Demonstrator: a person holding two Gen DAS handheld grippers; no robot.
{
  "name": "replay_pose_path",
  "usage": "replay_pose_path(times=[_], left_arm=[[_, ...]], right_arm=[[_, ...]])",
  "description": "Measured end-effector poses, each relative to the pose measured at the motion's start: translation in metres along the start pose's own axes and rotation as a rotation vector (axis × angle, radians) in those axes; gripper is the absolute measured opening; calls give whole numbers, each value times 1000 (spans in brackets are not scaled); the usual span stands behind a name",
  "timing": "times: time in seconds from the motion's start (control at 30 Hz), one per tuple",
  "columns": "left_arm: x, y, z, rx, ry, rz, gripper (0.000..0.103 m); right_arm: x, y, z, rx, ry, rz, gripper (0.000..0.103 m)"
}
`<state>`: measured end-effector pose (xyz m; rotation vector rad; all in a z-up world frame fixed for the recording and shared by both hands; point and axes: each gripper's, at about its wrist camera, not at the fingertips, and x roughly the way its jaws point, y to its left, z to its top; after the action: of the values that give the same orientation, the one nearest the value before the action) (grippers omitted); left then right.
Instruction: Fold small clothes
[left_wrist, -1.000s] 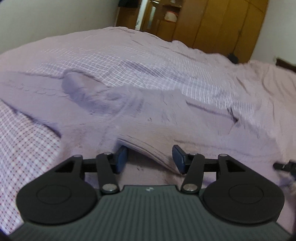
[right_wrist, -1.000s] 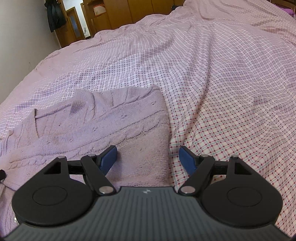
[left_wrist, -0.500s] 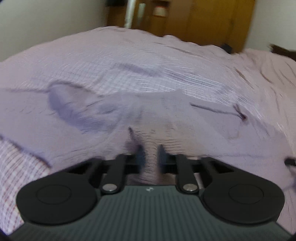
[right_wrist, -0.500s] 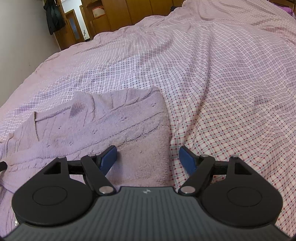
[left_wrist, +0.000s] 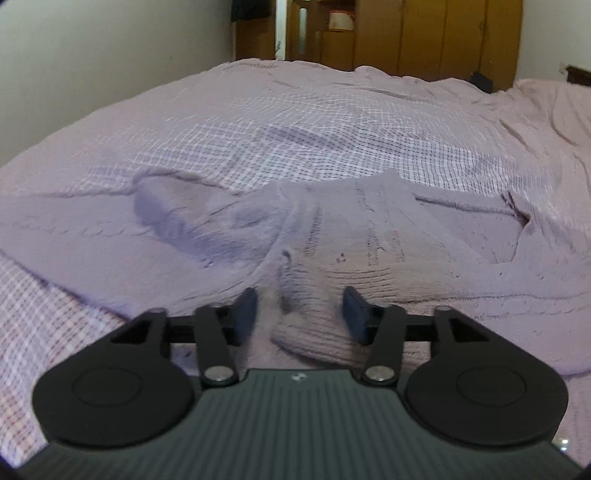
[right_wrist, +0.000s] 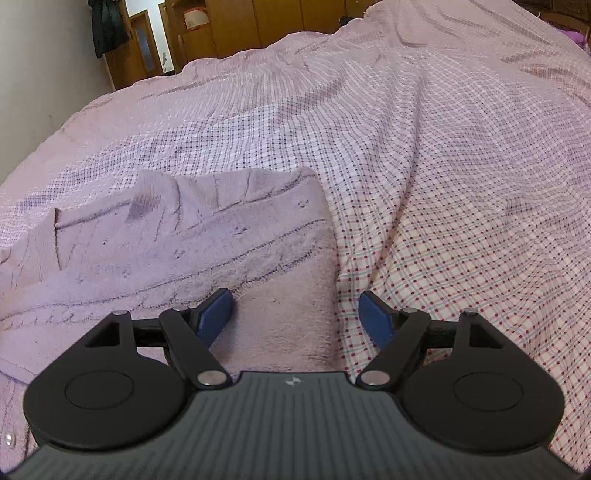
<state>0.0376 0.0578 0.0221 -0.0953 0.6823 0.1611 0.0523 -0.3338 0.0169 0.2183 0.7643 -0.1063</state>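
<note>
Bed (right_wrist: 443, 166): checked sheet | wardrobe (left_wrist: 443, 37) behind | sweater (left_wrist: 369, 236) | both tongs apart

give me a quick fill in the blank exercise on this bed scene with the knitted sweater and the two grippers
1. The lilac knitted sweater lies on a ____ bedspread.
2. The left gripper has a bunched fold of the sweater between its fingers, which stand ____ without pressing on it.
3. The right gripper straddles the sweater's ____ edge, its jaws wide.
4. Beyond the bed stands a wooden ____.

Missing words: checked; apart; right; wardrobe
</note>
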Motion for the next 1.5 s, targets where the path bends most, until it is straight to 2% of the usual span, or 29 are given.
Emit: replay_pose_path(times=[0.1, 0.17, 0.33, 0.47, 0.6, 0.8, 1.0, 1.17, 1.2, 1.23, 1.27, 1.3, 1.33, 1.4, 1.5], left_arm=[[-11, 14, 5, -36, 12, -15, 58], [-19, 25, 9, -60, 16, -11, 64], [-34, 67, 23, -114, -14, 97, 68], [-34, 114, 34, -197, -12, 176, 68], [-23, 162, 40, -304, 16, 226, 68], [2, 215, 35, -466, 48, 253, 68], [28, 234, 40, -505, 3, 268, 67], [48, 239, 43, -483, -24, 301, 66], [49, 237, 42, -472, -32, 313, 63], [50, 235, 41, -456, -37, 325, 53], [49, 234, 40, -442, -44, 332, 38], [48, 235, 39, -441, -54, 318, 31], [46, 237, 39, -449, -64, 301, 15], [39, 241, 41, -460, -82, 265, 12], [18, 232, 45, -402, -140, 253, 11]], right_arm=[[-7, -1, 1, 14, -13, 12, 81], [-15, 3, 0, 4, -31, 24, 81], [-40, 20, -7, -68, -75, 73, 81], [-50, 32, -13, -122, -88, 130, 81], [-53, 43, -17, -149, -91, 144, 82], [-48, 51, -23, -173, -83, 134, 82], [-38, 53, -23, -195, -73, 135, 82], [-33, 55, -25, -213, -65, 133, 82], [-31, 55, -24, -217, -64, 131, 82], [-30, 56, -24, -221, -63, 129, 82], [-29, 56, -25, -225, -63, 127, 82], [-28, 57, -25, -228, -63, 125, 82], [-28, 57, -26, -229, -63, 125, 83], [-27, 58, -26, -230, -65, 125, 83], [-28, 56, -25, -224, -65, 128, 83]])
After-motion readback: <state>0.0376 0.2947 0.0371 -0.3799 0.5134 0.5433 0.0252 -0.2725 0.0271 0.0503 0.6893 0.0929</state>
